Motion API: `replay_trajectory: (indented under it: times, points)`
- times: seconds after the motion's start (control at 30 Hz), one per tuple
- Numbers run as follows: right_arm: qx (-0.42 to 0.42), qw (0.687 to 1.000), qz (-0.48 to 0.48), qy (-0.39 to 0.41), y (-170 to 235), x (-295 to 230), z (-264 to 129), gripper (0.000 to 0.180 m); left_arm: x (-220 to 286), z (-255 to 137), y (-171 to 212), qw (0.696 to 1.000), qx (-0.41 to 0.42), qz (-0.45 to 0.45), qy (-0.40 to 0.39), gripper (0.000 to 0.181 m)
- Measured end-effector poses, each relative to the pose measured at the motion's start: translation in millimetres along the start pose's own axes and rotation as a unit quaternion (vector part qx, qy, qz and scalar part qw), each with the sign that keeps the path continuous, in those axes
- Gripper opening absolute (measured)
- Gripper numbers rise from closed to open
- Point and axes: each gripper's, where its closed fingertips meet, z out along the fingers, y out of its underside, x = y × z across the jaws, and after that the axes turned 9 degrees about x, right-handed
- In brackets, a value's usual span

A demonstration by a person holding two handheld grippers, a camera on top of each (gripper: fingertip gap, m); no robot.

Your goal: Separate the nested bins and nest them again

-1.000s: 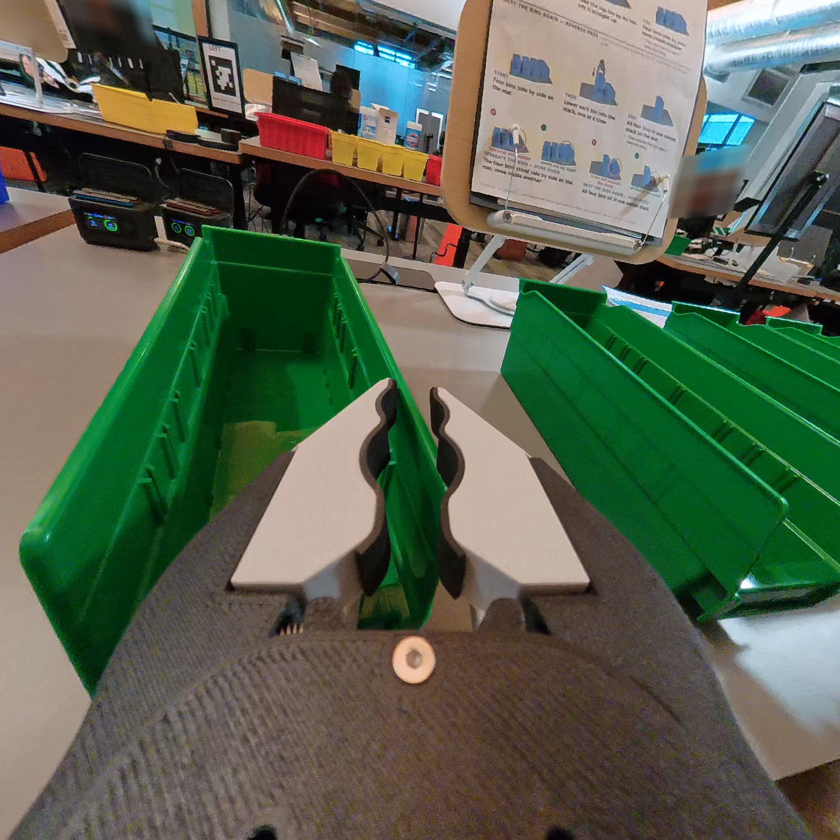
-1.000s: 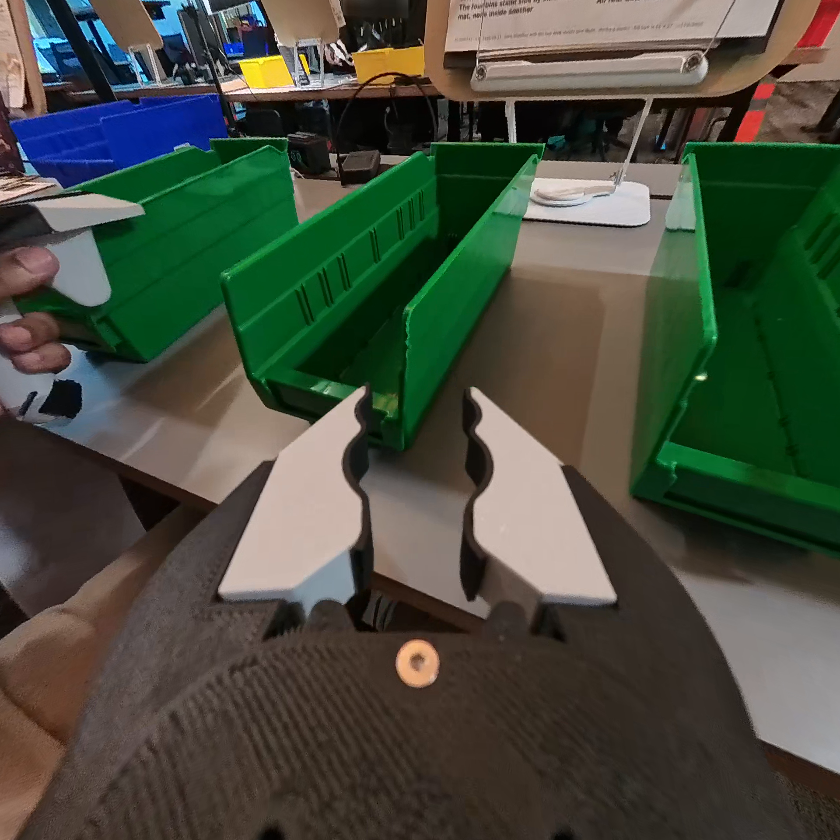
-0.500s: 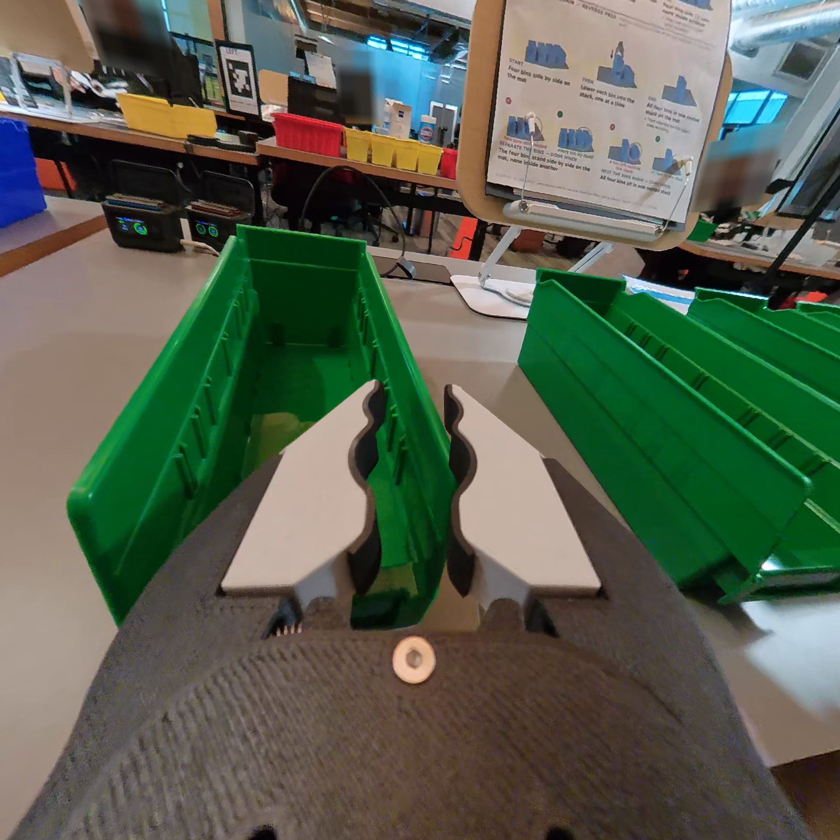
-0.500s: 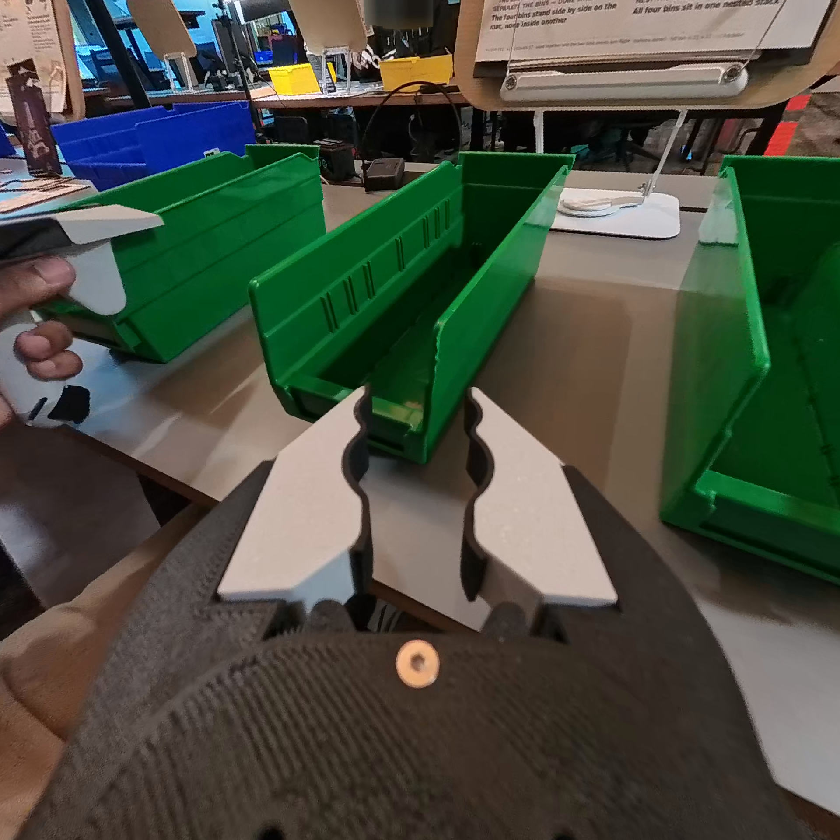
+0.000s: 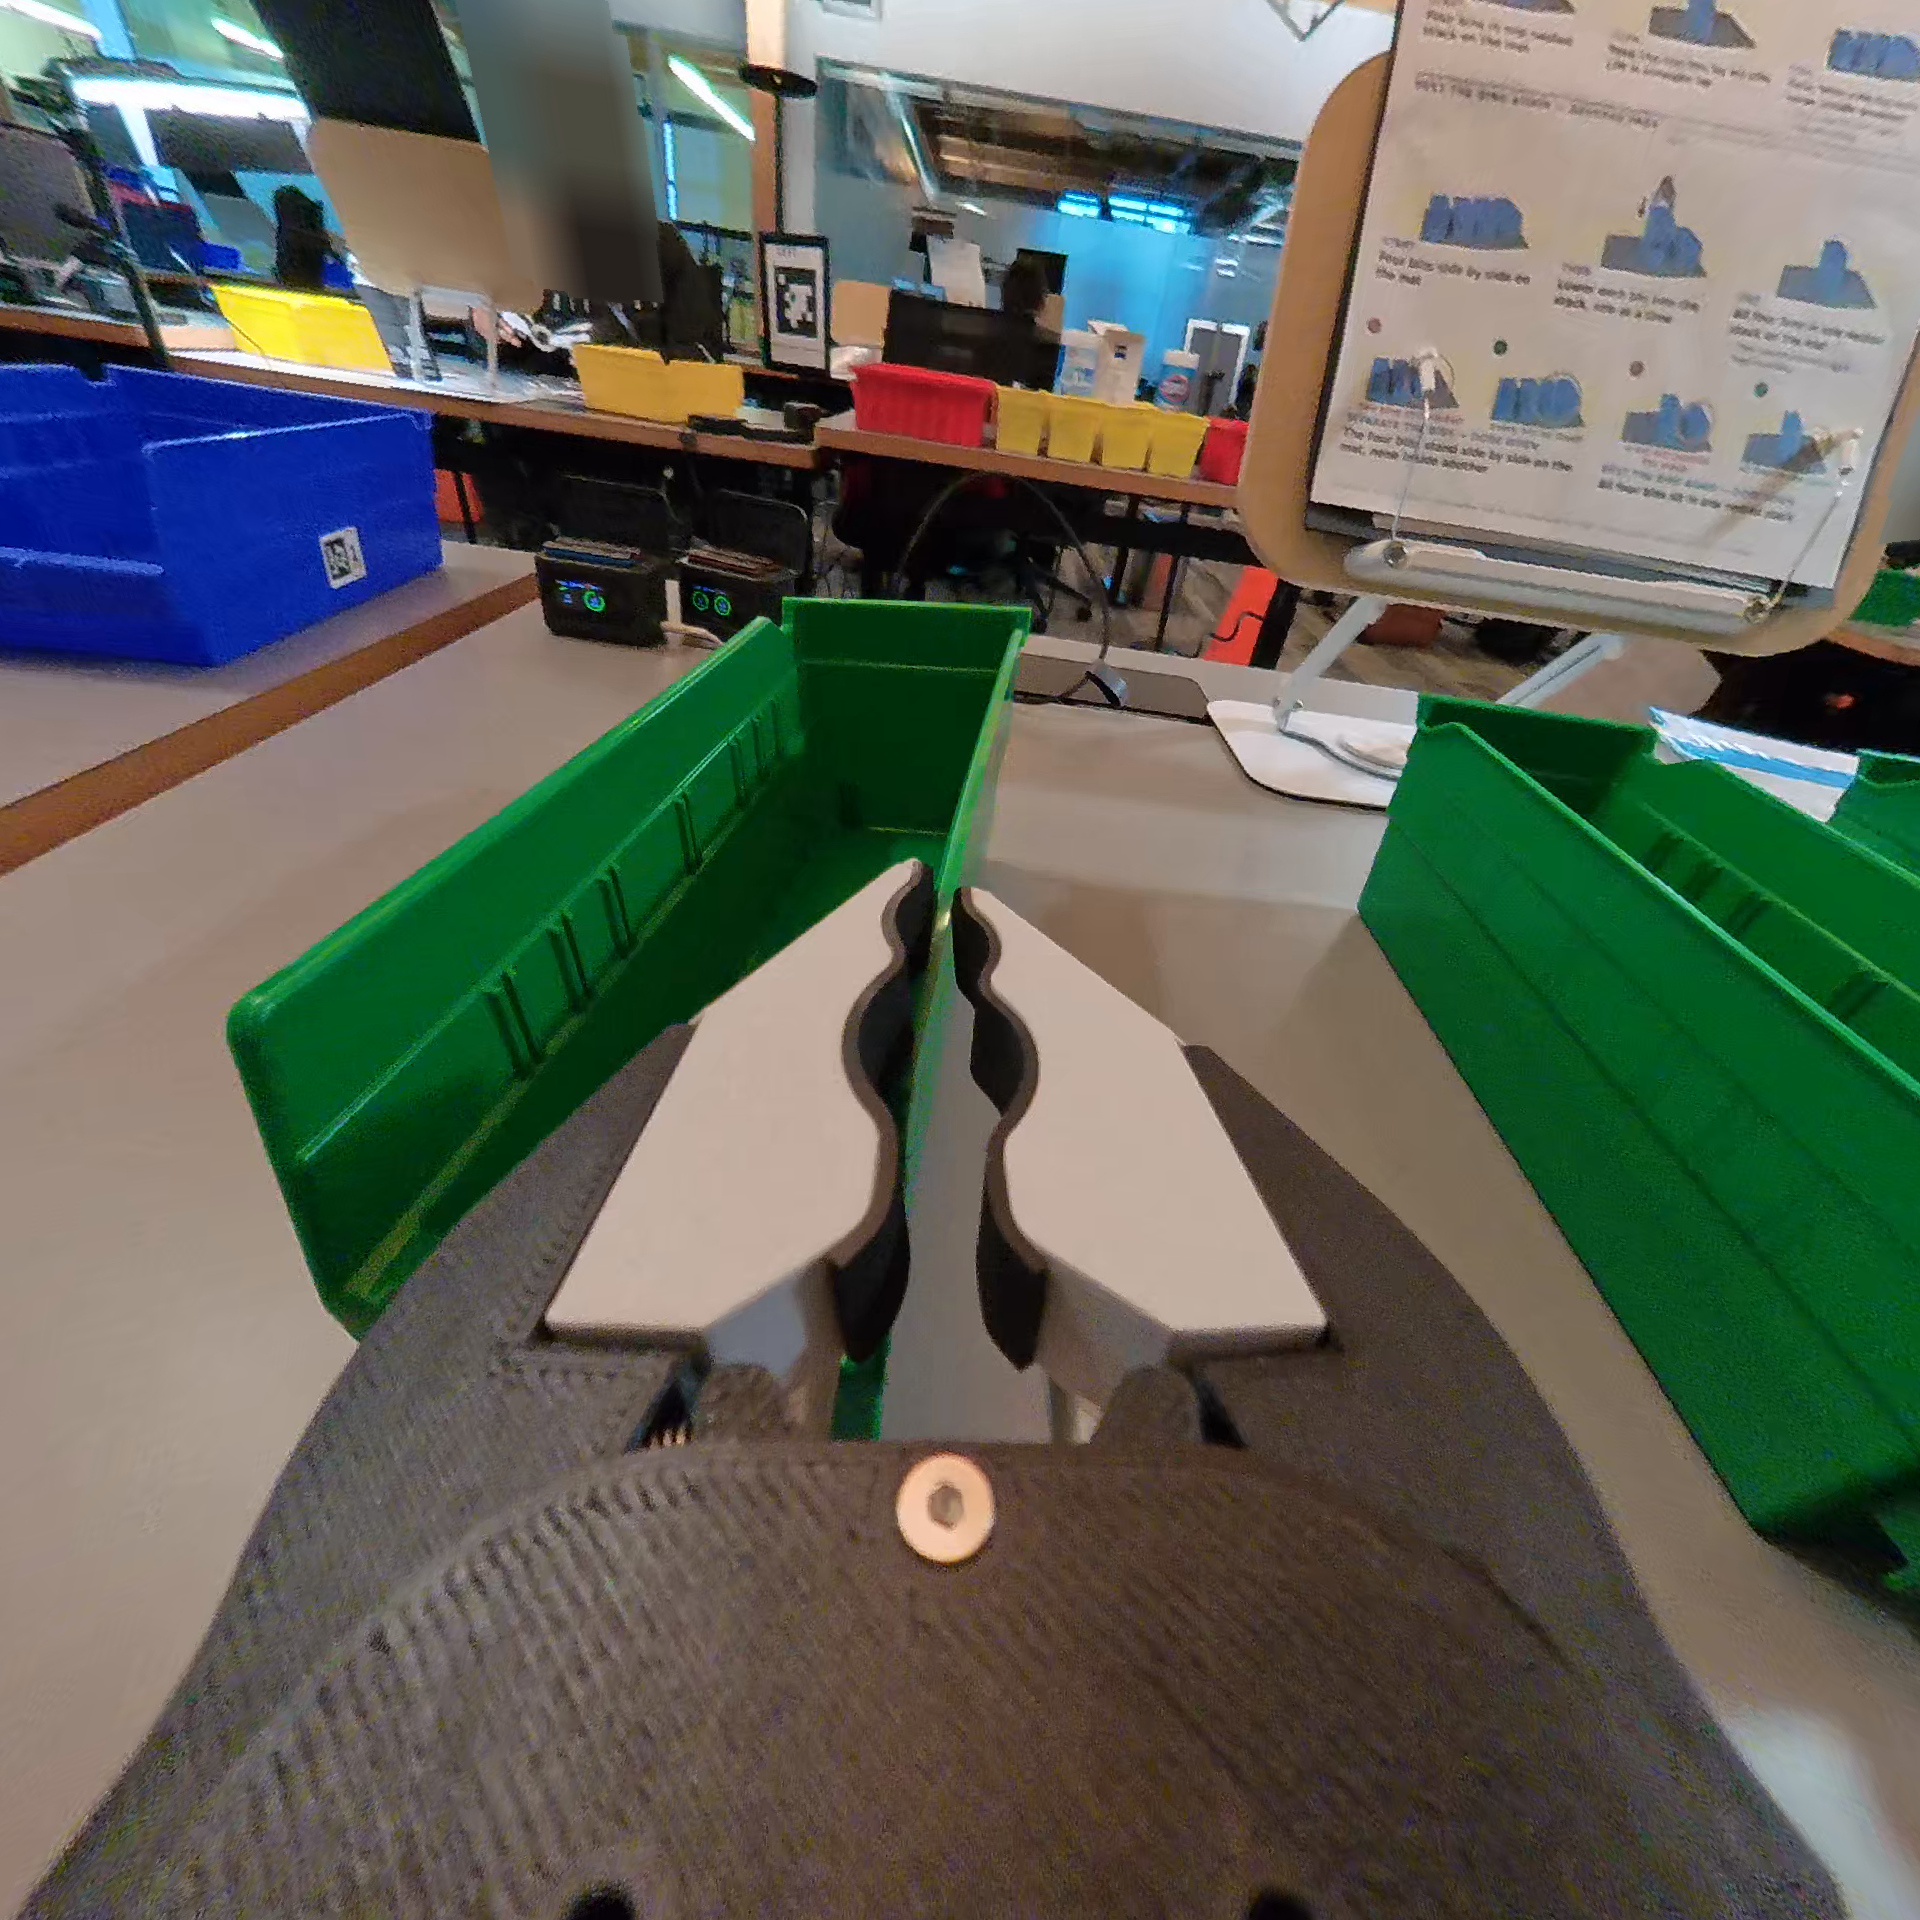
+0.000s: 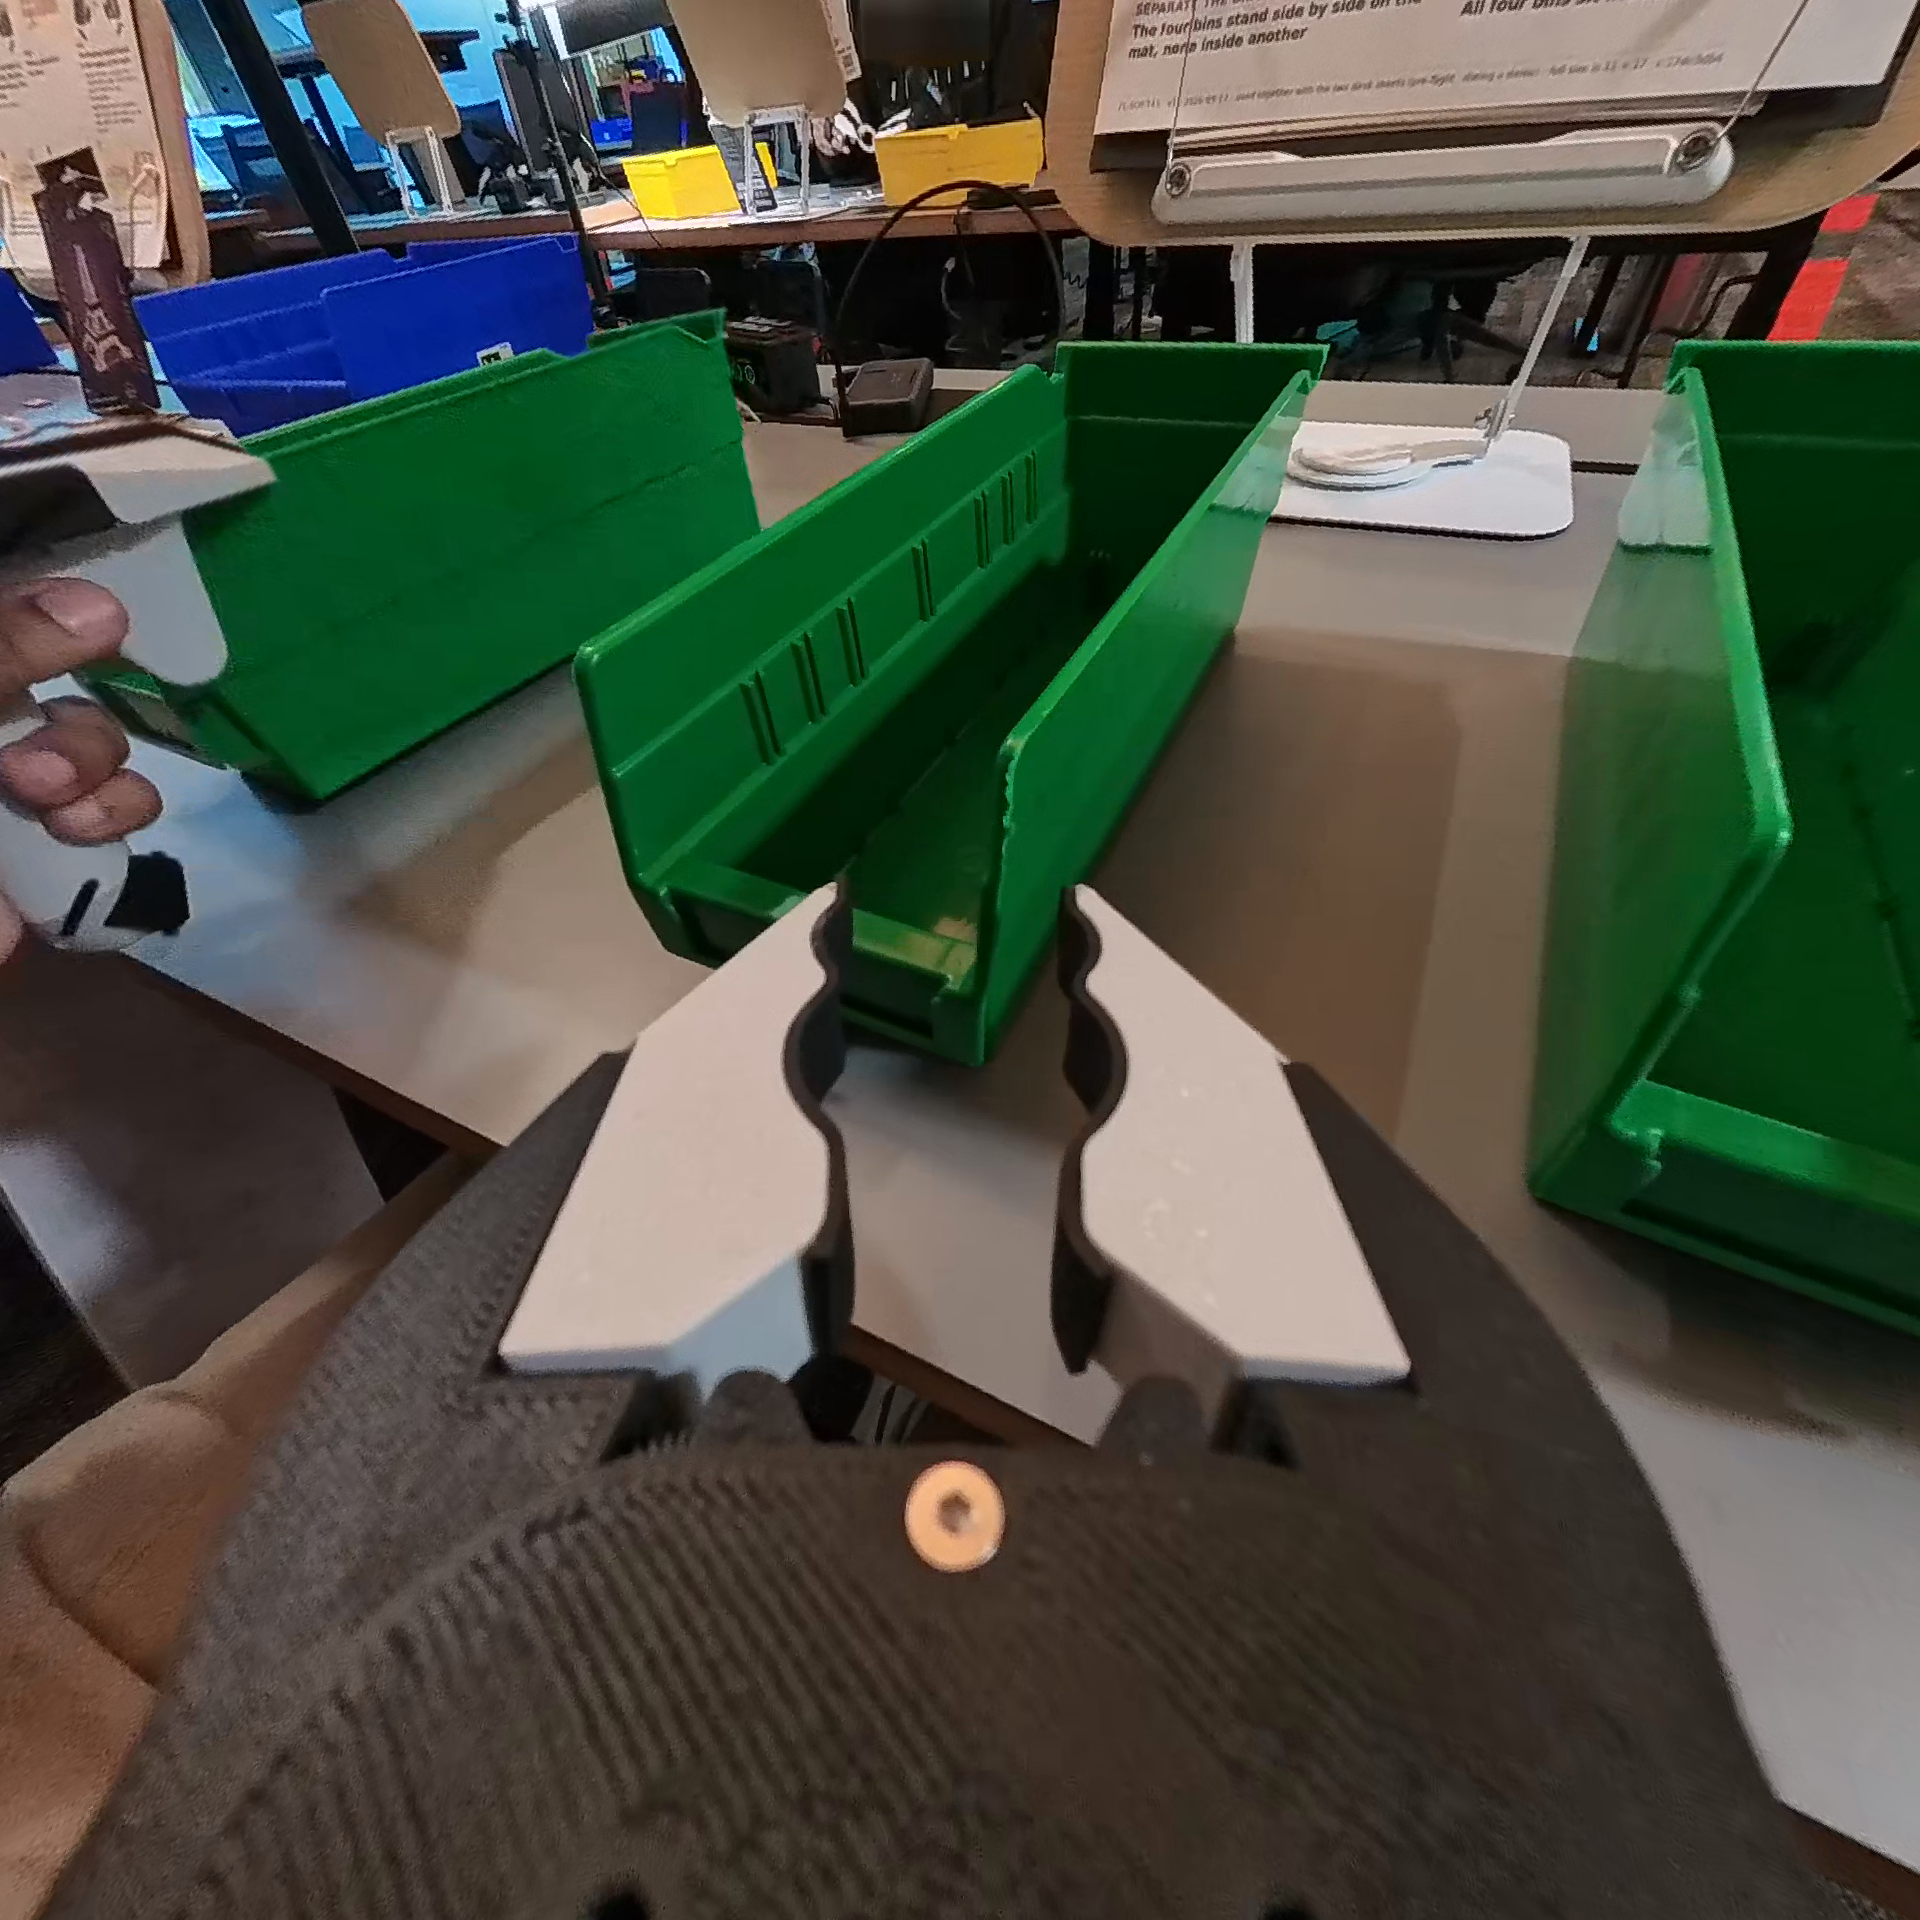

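A: Left wrist view: my left gripper [image 5: 937, 914] has just closed in on the right wall of the leftmost green bin [image 5: 540, 997], gripping it, I think.

B: And the right?

A: My right gripper [image 6: 951, 914] hangs open before the middle bin [image 6: 935, 665]. Bins separated; re-nesting begins.

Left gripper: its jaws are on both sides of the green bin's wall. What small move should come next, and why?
Probably lift the green bin a little: the left gripper looks nearly shut on its right wall, while the right gripper is open and empty.
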Motion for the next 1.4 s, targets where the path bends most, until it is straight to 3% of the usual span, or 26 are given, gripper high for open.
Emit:
replay_trajectory:
  times: [0.37, 1.0, 1.4]
  points:
    - [-0.002, 1.000, 0.003, -0.001, 0.9, -1.0, 0.2, 0.038, 23.1, 9.9, 12.9, 0.998, 0.000, 0.001, 0.060, 0.005]
    - [-0.006, 1.000, 0.001, 0.006, 2.4, 1.7, 1.3, 0.034, 24.2, 7.9, 17.6, 0.997, -0.024, -0.043, 0.067, 0.012]
    - [-0.008, 1.000, 0.000, 0.004, 3.1, 1.2, 1.9, 0.035, 35.1, -0.7, 3.9, 0.995, 0.001, -0.040, 0.088, 0.030]
